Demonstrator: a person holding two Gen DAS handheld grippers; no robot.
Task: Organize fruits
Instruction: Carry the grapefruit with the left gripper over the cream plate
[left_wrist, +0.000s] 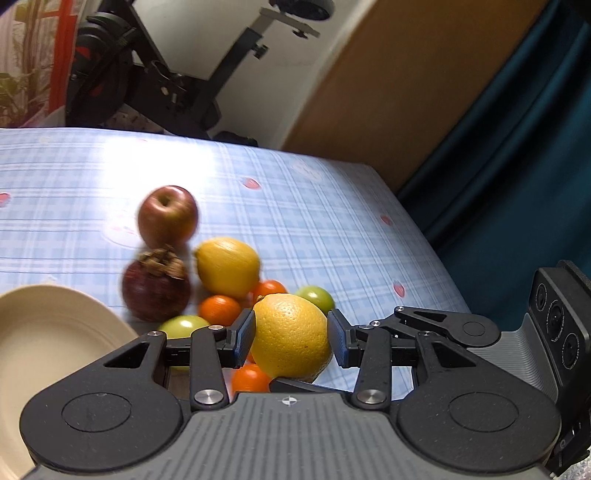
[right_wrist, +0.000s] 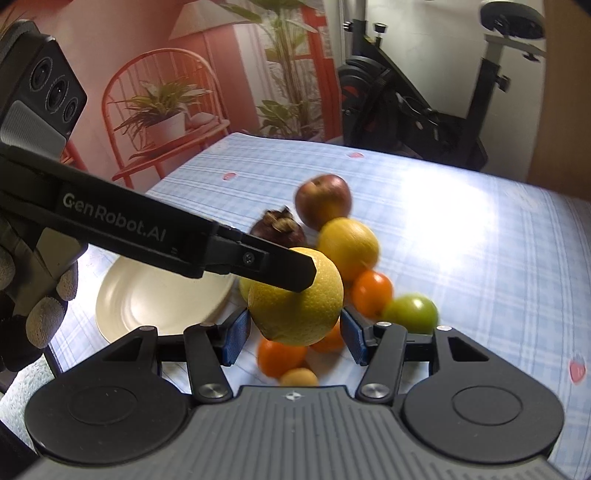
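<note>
Left gripper (left_wrist: 291, 338): its blue pads are sitting on either side of the yellow citrus fruit (left_wrist: 291, 336), right against its skin, so it is grasping the fruit; in the right wrist view its black finger is lying across the top of that fruit.
Right gripper (right_wrist: 295, 330): its jaws are standing spread, with the same yellow citrus between or just past the pads; whether the pads are touching it, I cannot tell.
Yellow citrus: it is sitting at the near edge of the fruit cluster, above the small oranges; whether it is lifted clear or resting on them is unclear.
Small oranges (left_wrist: 219, 309): several are lying close around and under the held citrus, on the cloth.
Green fruits (left_wrist: 317, 298): one is lying behind the citrus to the right, another (left_wrist: 183, 326) is partly hiding behind the left finger.
Lemon (left_wrist: 227, 266): it is resting just behind the oranges, beside the mangosteen.
Mangosteen (left_wrist: 156, 286): it is sitting next to the plate, dried calyx up.
Apple (left_wrist: 168, 216): it is standing farthest back, just behind the mangosteen.
Plate (left_wrist: 44, 332): cream-coloured, it is lying left of the cluster.
Tablecloth (left_wrist: 332, 221): blue check, it is carrying everything.
</note>
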